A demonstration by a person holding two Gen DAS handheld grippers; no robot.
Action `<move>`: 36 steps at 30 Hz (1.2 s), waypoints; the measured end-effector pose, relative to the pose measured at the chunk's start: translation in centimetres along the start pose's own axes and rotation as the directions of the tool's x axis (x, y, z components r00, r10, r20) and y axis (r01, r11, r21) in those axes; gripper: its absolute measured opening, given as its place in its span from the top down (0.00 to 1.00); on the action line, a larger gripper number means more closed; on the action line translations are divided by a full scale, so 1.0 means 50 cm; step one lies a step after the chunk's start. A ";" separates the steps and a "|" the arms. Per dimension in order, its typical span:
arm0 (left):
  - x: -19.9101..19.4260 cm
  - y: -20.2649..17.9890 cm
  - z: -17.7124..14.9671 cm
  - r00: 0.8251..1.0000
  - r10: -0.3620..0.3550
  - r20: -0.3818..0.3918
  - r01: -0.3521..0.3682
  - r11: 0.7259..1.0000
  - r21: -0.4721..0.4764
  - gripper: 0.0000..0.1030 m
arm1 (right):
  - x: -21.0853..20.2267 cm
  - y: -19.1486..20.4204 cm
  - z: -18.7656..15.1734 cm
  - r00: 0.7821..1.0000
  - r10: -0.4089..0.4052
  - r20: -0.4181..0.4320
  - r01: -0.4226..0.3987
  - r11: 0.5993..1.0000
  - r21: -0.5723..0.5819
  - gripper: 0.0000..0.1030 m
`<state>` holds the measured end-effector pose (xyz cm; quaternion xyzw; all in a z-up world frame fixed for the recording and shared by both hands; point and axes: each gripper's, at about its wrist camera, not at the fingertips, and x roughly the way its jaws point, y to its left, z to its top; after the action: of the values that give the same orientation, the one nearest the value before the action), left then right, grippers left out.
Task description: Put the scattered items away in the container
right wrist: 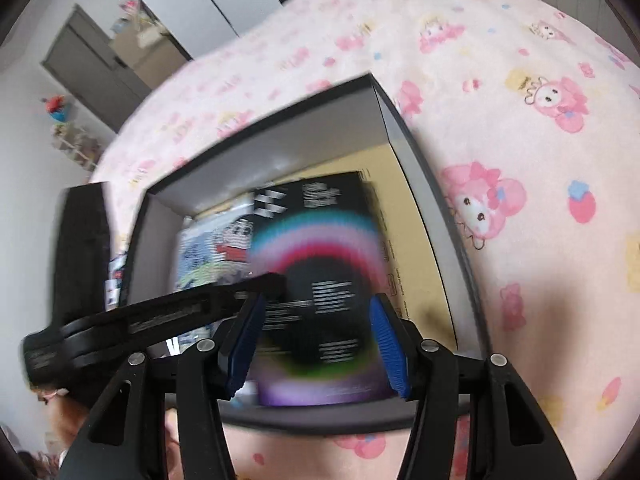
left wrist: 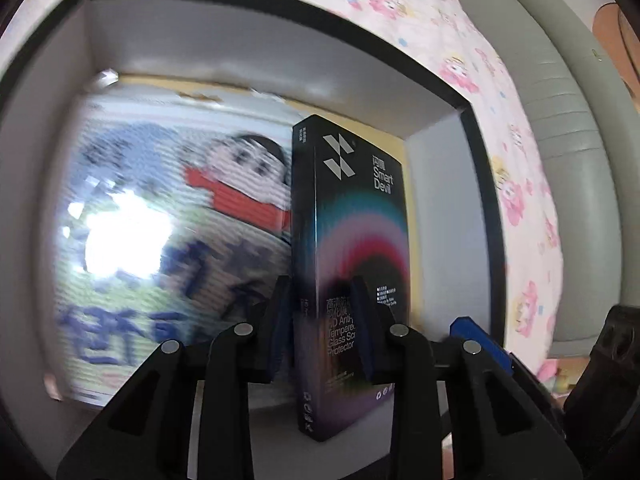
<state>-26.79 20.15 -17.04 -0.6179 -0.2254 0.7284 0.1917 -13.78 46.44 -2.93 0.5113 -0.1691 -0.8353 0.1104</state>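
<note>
My left gripper (left wrist: 322,312) is shut on a black Smart Devil screen-protector box (left wrist: 352,216) and holds it on edge inside the grey black-rimmed container (left wrist: 248,36). A cartoon picture pack (left wrist: 160,220) lies on the container floor to its left. In the right wrist view the same box (right wrist: 320,256) and the left gripper (right wrist: 264,284) on it show inside the container (right wrist: 420,160). My right gripper (right wrist: 316,340) is open and empty above the container's near rim.
The container rests on a pink cartoon-print blanket (right wrist: 520,120) that also shows in the left wrist view (left wrist: 500,100). A grey cushion (left wrist: 560,120) lies beyond the blanket. A door (right wrist: 100,68) and white shelf (right wrist: 76,140) stand far left.
</note>
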 end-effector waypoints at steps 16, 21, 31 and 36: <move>-0.077 0.060 0.009 0.999 0.015 0.030 -0.016 0.999 0.034 0.76 | 0.171 0.107 -0.058 0.981 -0.158 -0.111 0.130 0.965 -0.229 0.52; -0.070 0.047 0.001 0.998 0.069 -0.006 -0.068 0.995 0.070 0.76 | 0.182 0.097 -0.057 0.948 -0.306 -0.089 0.274 0.924 -0.267 0.50; -0.082 0.026 -0.020 0.977 0.214 0.011 -0.212 0.955 0.208 0.74 | 0.096 0.039 -0.045 0.983 -0.166 -0.084 0.155 0.981 -0.118 0.53; -0.078 0.018 0.011 0.962 0.272 0.022 -0.269 0.934 0.234 0.73 | 0.099 0.033 -0.018 0.982 -0.153 -0.108 0.143 0.985 -0.096 0.53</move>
<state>-26.70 17.16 -14.30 -0.6200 -0.0495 0.7660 0.1626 -15.21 43.01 -6.68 0.5646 -0.0872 -0.8169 0.0800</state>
